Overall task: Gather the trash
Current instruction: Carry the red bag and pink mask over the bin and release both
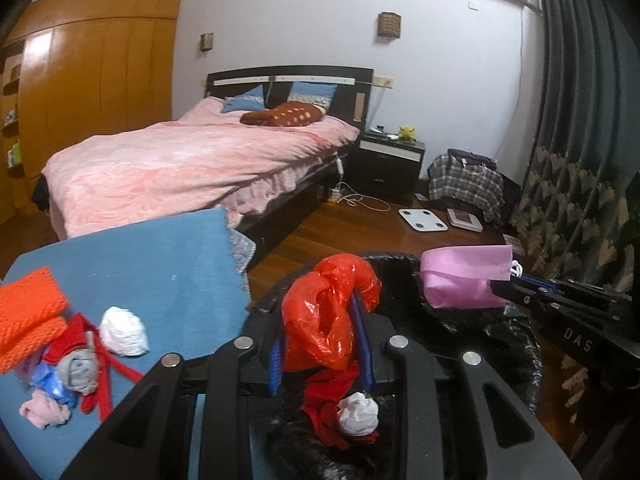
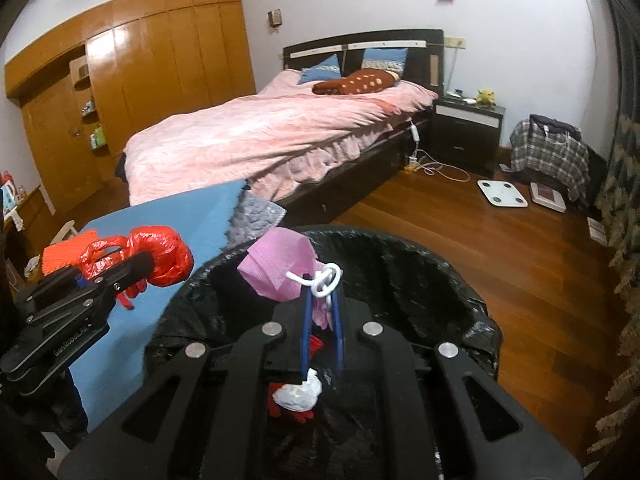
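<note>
My left gripper (image 1: 320,312) is shut on a crumpled red plastic bag (image 1: 328,312) and holds it over the near rim of a bin lined with a black bag (image 1: 500,332). It also shows in the right wrist view (image 2: 144,260) with the red bag (image 2: 160,256). My right gripper (image 2: 320,284) is shut on a pink face mask (image 2: 280,268) by its white ear loop, above the bin (image 2: 420,280). The mask shows in the left wrist view (image 1: 464,276). Inside the bin lie a white paper wad (image 1: 358,414) and red scraps (image 1: 328,400).
A blue-covered table (image 1: 160,272) on the left holds an orange knit cloth (image 1: 28,312), a white wad (image 1: 122,332) and a heap of small cloth and wrappers (image 1: 68,376). A pink bed (image 1: 180,168), nightstand (image 1: 390,160), scales (image 1: 422,220) and wooden floor lie beyond.
</note>
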Demonstrator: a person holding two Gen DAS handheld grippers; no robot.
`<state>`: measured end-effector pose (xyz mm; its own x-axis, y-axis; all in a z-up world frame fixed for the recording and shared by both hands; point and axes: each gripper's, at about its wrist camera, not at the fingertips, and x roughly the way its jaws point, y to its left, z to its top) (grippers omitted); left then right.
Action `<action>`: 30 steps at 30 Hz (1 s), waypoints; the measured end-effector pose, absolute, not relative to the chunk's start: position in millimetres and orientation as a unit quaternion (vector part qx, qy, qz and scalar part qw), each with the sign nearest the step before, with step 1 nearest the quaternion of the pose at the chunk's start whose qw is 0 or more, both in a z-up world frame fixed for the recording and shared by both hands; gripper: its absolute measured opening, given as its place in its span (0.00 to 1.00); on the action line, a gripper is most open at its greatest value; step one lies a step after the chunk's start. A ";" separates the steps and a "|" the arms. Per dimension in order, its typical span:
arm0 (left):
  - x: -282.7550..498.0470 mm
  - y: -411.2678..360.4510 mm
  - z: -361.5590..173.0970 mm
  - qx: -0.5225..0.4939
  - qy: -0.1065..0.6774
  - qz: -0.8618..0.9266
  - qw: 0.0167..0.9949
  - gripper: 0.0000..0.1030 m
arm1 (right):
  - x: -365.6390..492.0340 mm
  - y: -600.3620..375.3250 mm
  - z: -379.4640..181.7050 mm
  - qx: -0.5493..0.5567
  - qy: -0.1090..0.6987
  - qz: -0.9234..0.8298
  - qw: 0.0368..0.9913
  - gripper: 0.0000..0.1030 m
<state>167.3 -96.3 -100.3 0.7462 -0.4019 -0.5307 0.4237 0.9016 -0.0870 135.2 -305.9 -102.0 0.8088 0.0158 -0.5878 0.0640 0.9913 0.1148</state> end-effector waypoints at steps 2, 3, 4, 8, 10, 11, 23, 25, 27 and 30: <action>171.3 -103.5 -102.8 0.021 0.284 -0.227 0.931 0.30 | 134.9 -311.2 -106.5 0.067 0.313 -0.019 0.947 0.11; 172.3 -106.8 -104.4 0.021 0.287 -0.230 0.930 0.31 | 133.6 -312.1 -107.3 0.067 0.315 -0.021 0.947 0.11; 172.9 -107.8 -104.8 0.020 0.289 -0.232 0.928 0.32 | 133.1 -314.6 -109.5 0.068 0.317 -0.024 0.946 0.11; 173.2 -108.1 -108.3 0.016 0.297 -0.239 0.924 0.52 | 131.8 -321.3 -115.8 0.072 0.328 -0.035 0.941 0.28; 173.1 -106.5 -109.1 0.015 0.298 -0.238 0.924 0.56 | 130.4 -323.7 -118.5 0.072 0.331 -0.041 0.940 0.43; 173.4 -106.0 -109.4 0.015 0.299 -0.237 0.924 0.59 | 130.2 -324.0 -118.9 0.071 0.332 -0.043 0.940 0.45; 169.7 -65.1 -93.3 0.004 0.272 -0.194 0.942 0.87 | 123.0 -319.3 -108.9 0.084 0.304 -0.055 0.947 0.94; 168.7 -51.9 -90.5 0.005 0.266 -0.180 0.947 0.89 | 125.2 -314.1 -105.6 0.089 0.299 -0.052 0.949 0.94; 168.2 -38.7 -88.0 0.006 0.264 -0.166 0.950 0.90 | 127.7 -307.2 -102.5 0.090 0.295 -0.047 0.950 0.94; 167.9 -15.6 -87.7 0.003 0.263 -0.142 0.954 0.90 | 133.6 -290.2 -99.5 0.086 0.291 -0.033 0.952 0.94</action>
<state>167.9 -15.6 -87.7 0.8214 -0.2697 -0.5025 0.2727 0.9596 -0.0694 133.6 -290.2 -99.5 0.8284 -0.0132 -0.5600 0.1138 0.9829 0.1450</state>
